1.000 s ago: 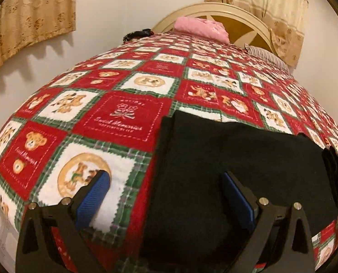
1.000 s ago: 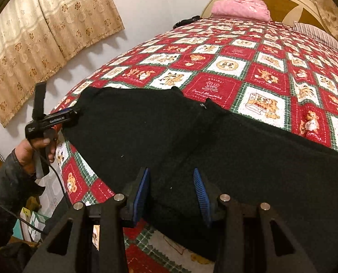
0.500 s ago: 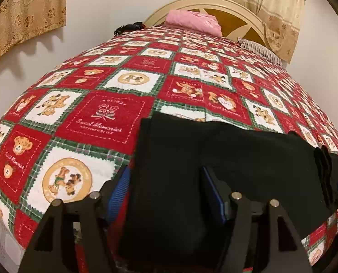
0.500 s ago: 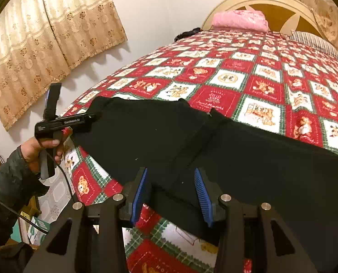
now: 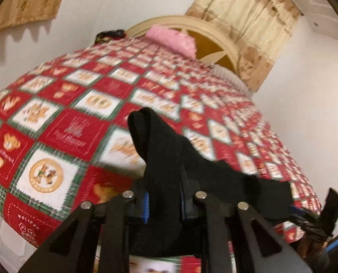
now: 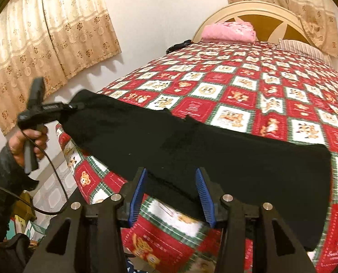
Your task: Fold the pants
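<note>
Left gripper (image 5: pixel 164 202) clamped on pants (image 6: pixel 191 145) end, lifted off quilt (image 6: pixel 248 86); view blurred. Right gripper (image 6: pixel 172 195) jaws apart, straddling near edge. Pants' lower right corner cut off behind finger.

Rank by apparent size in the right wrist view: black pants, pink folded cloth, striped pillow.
1. Black pants, by far the largest.
2. Pink folded cloth at the headboard.
3. Striped pillow, partly visible; ranking against the cloth is unsure.
</note>
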`<state>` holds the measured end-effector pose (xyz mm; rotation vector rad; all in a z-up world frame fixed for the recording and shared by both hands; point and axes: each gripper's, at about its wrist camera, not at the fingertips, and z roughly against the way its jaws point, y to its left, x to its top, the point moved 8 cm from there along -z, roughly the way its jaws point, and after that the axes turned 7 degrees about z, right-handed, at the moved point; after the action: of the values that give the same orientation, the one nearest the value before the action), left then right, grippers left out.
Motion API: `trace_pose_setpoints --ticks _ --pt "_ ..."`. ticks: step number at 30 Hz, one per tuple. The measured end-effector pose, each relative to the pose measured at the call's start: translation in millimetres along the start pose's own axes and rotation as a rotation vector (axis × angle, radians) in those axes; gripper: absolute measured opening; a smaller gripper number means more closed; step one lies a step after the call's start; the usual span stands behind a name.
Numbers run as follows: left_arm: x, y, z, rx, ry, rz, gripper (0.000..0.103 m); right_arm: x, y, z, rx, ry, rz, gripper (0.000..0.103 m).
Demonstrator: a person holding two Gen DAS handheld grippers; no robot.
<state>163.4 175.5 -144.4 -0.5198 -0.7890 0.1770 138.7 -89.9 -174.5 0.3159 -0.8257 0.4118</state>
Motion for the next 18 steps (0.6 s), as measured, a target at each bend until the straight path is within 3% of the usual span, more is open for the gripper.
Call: trace_pose_setpoints --ticks 7,13,18 --pt "13.6 -95.7 13.4 -0.131 -0.034 -0.103 0.020 -5.8 -27.2 28.2 -0.045 -0.041 -0.034 0.048" --pt "-2.9 -179.3 -6.2 -0.230 0.020 -0.215 0.020 -14.6 -66.7 55.9 -0.100 -0.081 -0.103 0.049" --pt "-28.1 -227.0 -39.3 -0.257 0.098 -0.297 0.020 -27.6 -99.8 70.3 -0.160 -0.088 -0.165 0.050"
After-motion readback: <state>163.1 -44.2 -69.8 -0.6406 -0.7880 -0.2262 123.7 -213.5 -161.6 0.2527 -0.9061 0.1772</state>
